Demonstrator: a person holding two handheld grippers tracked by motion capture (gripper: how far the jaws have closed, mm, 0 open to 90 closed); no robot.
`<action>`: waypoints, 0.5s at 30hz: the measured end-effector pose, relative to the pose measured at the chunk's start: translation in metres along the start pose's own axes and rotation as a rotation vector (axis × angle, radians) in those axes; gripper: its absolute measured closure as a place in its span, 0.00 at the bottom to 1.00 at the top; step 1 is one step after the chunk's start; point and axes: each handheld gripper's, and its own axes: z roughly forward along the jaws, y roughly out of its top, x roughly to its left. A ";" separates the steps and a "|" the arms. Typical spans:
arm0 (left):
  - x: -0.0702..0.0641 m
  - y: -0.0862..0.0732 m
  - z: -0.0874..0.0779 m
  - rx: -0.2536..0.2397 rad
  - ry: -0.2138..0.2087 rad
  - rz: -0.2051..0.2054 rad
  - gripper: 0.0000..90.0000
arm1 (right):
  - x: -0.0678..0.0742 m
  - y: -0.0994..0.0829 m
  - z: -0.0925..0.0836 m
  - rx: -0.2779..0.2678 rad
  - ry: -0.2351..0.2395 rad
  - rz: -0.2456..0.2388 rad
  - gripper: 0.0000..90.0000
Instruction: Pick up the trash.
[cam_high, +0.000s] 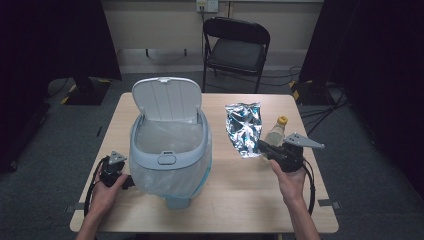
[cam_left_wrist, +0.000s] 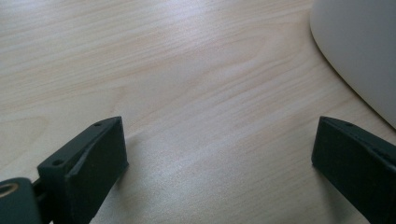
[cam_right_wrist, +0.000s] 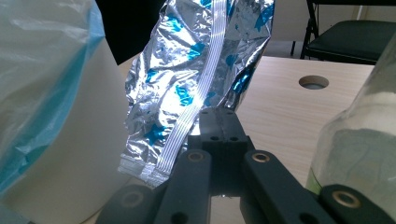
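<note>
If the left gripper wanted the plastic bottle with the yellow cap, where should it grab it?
Probably around the bottle's body below the yellow cap, coming from the side away from the foil bag. It appears to stand upright on the table, so level jaws would fit around it.

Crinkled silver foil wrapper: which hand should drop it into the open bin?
Right. The right gripper is already shut on the crinkled silver foil wrapper beside the open lined grey bin; the left gripper is open, empty.
</note>
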 end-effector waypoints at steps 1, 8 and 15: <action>0.000 0.000 0.000 0.001 -0.001 0.000 0.03 | 0.001 0.001 -0.001 -0.005 0.004 0.001 1.00; 0.000 0.000 0.000 0.000 -0.001 0.001 0.03 | 0.006 0.013 -0.013 -0.054 0.028 -0.005 1.00; 0.000 0.000 0.000 0.000 -0.001 0.000 0.03 | 0.018 0.028 -0.026 -0.105 0.064 -0.025 1.00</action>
